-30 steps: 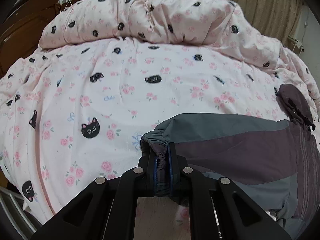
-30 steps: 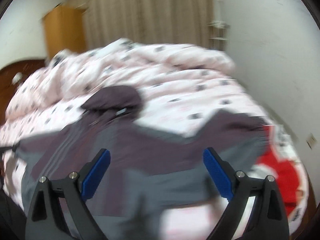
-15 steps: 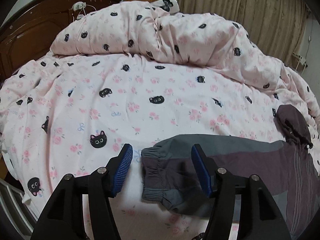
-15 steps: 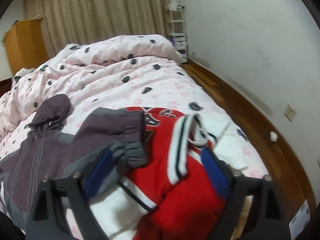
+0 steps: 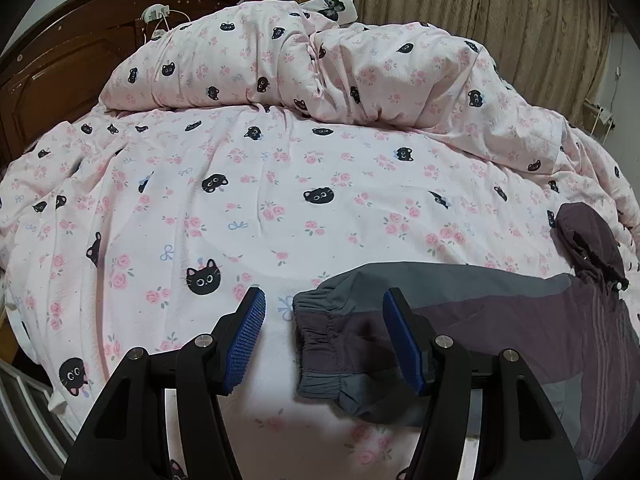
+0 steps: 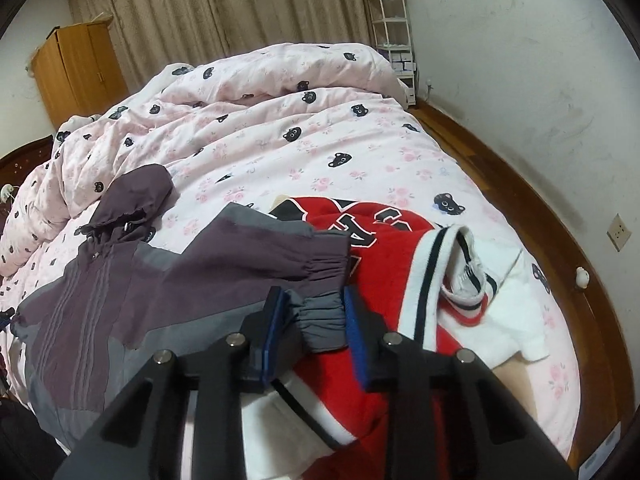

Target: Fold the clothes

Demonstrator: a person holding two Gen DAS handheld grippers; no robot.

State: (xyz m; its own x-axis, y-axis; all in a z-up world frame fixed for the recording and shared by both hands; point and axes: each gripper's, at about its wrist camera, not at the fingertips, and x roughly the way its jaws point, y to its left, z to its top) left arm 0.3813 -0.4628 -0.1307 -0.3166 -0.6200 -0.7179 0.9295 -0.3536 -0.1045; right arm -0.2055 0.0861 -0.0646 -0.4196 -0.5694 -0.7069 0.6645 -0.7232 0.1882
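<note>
A purple and grey hooded jacket [image 5: 500, 312] lies flat on the pink cat-print bed cover [image 5: 280, 184]. Its left sleeve cuff [image 5: 320, 344] lies between the spread fingers of my left gripper [image 5: 324, 340], which is open and holds nothing. In the right wrist view the jacket [image 6: 132, 280] has its hood [image 6: 136, 196] toward the pillows. Its right sleeve cuff [image 6: 320, 320] sits between the half-closed jaws of my right gripper [image 6: 316, 320]; I cannot tell if they pinch it.
A red and white jersey [image 6: 400, 264] lies under the right sleeve near the foot of the bed. A bunched duvet [image 5: 320, 64] lies by the wooden headboard [image 5: 60, 72]. A wardrobe [image 6: 76, 72], curtains and a white shelf rack [image 6: 392, 36] stand beyond.
My left gripper let go of the left cuff, which now lies on the bed, and opened wide. My right gripper swung right to the right cuff and its jaws have narrowed around it.
</note>
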